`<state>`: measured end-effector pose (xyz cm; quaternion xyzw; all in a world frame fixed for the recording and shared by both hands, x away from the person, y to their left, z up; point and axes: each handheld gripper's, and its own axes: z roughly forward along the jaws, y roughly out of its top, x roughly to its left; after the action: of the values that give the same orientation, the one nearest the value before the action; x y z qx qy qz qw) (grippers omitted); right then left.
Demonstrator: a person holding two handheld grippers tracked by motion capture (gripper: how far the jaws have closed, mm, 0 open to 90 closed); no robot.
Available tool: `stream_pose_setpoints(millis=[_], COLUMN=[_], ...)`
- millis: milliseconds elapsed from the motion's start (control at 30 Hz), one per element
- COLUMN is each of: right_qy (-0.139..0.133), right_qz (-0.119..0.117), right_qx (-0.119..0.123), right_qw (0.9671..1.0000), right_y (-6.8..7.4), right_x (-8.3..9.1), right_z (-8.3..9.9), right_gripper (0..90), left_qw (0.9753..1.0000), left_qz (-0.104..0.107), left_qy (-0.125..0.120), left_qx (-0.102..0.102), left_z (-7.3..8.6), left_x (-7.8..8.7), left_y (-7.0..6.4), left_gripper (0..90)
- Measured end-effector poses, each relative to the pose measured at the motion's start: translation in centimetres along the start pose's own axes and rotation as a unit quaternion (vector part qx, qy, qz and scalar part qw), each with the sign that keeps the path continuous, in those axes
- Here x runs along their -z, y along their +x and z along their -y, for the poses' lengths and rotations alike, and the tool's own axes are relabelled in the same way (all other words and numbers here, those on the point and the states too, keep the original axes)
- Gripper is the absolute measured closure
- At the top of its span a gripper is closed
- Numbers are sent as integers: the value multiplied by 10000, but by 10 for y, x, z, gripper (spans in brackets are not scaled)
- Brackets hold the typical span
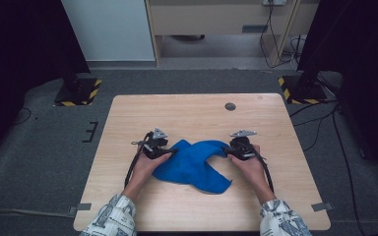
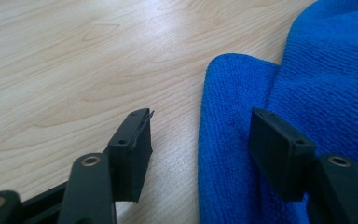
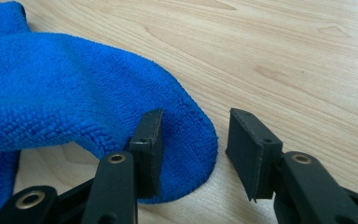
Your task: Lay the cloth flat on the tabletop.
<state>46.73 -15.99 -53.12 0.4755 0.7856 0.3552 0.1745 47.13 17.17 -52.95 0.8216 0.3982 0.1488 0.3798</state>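
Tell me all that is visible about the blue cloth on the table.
The blue cloth is a fuzzy microfibre towel, lying crumpled and partly folded over itself on the wooden table, near its front middle. One rounded corner points to each side. The left hand-held gripper stands open with that corner's edge between its jaws; the right hand-held gripper is open around the other corner's tip. Whether the jaws touch it is unclear.
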Motion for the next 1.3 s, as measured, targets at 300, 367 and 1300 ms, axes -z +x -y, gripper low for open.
stream_pose_setpoints(millis=[300,367,1300], right_qy=[35,35,-469], right_qz=[-210,-211,-455], right_qx=[187,185,524], right_qw=[9996,9996,9965], right_y=[5,5,14], right_x=[4,5,56], right_z=[4,4,-4], right_gripper=[856,862,874], left_qw=[9999,9999,9949], left_qz=[116,123,-392], left_qy=[57,52,-924], left_qx=[-21,-6,53], left_z=[0,0,-2], left_x=[-2,-2,71], left_y=[-1,-1,-11], left_gripper=[778,804,862])
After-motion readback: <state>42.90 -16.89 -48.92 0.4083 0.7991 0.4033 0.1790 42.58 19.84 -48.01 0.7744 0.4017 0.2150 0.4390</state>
